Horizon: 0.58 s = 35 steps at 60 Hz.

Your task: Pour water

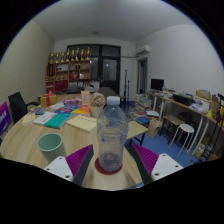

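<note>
A tall cup [110, 140] stands on a round table [25, 140], between the two fingers of the gripper [110, 160], one finger on each side of it. To its left, on the same table, sits a shorter cup [51, 146]. Beyond both, books and papers [62, 117] lie spread over the tabletop. Behind the table, shelves [72, 68] stand against the far wall. To the right, a desk [185, 105] runs along the side wall, with a stool [184, 133] before it.
</note>
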Motion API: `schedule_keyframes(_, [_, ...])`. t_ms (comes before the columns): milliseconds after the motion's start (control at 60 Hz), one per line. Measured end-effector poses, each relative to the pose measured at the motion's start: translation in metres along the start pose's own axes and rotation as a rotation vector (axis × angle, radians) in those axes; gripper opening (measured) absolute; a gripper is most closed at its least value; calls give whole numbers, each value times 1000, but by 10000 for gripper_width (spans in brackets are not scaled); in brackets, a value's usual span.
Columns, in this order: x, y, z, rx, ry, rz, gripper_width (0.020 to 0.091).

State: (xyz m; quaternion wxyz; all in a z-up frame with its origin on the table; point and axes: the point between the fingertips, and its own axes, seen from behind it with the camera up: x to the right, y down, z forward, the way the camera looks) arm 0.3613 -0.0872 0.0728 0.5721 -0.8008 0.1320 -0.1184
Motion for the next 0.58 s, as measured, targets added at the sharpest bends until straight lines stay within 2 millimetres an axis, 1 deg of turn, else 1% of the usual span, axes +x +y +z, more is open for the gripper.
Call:
schedule_keyframes(67, [-3, -3, -32, -4, 13, 1, 841])
schedule_keyframes(83, [-3, -9, -45, -7, 16, 3, 842])
schedule_keyframes(133, [-7, -10, -75, -19, 31, 10, 844])
schedule_keyframes(167, [-13, -13, -96, -22, 38, 15, 843])
schedule_keyframes(217, [-25, -18, -131, -16, 40, 20, 840])
schedule_keyframes(333, [-64, -37, -207, -3, 59, 50, 840])
schedule_keyframes(350, [-77, -42, -223, -5, 62, 58, 840])
schedule_keyframes(367, [-48, -33, -222, -8, 51, 65, 839])
schedule_keyframes(383, [-73, -37, -235, -16, 54, 74, 840])
schedule_keyframes(483, [-123, -44, -295, -46, 16, 126, 838])
schedule_keyframes(500, [-128, -45, -304, -53, 12, 132, 838])
schedule_keyframes(517, [-121, -46, -311, -61, 6, 134, 838])
schedule_keyframes(550, [-131, -46, -331, -69, 9, 127, 838])
schedule_keyframes(583, [-138, -51, -348, -69, 15, 106, 839])
